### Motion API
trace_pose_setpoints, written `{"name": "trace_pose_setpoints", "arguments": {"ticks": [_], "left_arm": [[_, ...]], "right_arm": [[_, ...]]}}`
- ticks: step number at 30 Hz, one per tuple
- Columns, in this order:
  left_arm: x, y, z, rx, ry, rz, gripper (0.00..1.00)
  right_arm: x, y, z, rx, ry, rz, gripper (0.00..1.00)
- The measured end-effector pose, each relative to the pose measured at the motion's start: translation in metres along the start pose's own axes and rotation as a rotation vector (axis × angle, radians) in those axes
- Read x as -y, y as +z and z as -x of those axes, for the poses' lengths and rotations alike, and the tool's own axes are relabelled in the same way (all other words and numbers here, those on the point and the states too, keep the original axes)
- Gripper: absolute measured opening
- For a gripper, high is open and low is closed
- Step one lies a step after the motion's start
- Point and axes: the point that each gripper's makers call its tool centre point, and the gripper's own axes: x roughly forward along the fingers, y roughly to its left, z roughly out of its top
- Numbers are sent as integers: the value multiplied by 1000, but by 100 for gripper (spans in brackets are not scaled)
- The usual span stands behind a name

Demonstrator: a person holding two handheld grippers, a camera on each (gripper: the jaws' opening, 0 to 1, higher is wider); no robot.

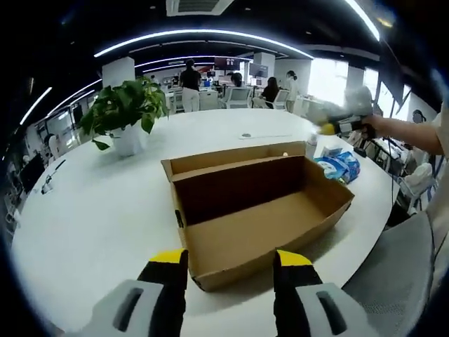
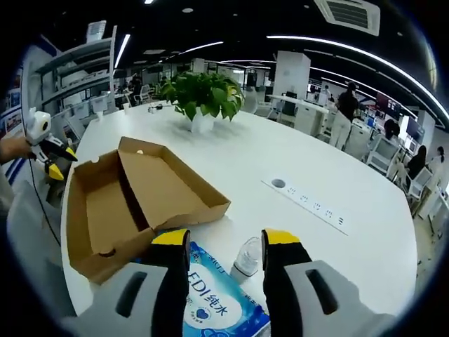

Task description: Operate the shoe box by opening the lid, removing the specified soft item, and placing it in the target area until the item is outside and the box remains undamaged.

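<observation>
**Box open, soft pack out on the table**

Cardboard is the main material here: the brown corrugated shoe box [image 1: 259, 210] sits at the centre of the left gripper view with its lid folded back and its inside bare. In the right gripper view the same box [image 2: 133, 196] lies at left of centre. The left gripper [image 1: 231, 274] hangs just short of the box's near edge, its yellow-tipped black jaws apart and holding nothing. The right gripper [image 2: 219, 260] also has its jaws spread and empty, poised over the blue-and-white plastic pack of wipes [image 2: 217, 302] at the bottom of that view; the pack [image 1: 339, 165] shows at right of centre in the left gripper view, beside the box. A small clear plastic bottle [image 2: 247, 258] stands touching or just beside the pack.

The pack looks light, squashy and slick-skinned, so it is likely best pinched across a short edge or a crimped seam, firmly enough not to slide. The box looks light and thin-walled; it would dent easily if squeezed.

The round white table [image 2: 302, 161] is smooth, with a potted green plant [image 2: 201, 98] at upper centre. Around it is an open office with strip lights, desks, and people.
</observation>
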Motion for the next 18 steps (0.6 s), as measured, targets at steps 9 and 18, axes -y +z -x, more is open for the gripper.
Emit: {"name": "trace_pose_setpoints", "arguments": {"ticks": [9,18], "left_arm": [[-25,-8,0,-18,81,114,32],[-40,-16,-7,-65,118,179,23]], "right_arm": [[-13,12,-9,-16,26,-16,35],[-18,19,-28,-51,46,-45,32]]}}
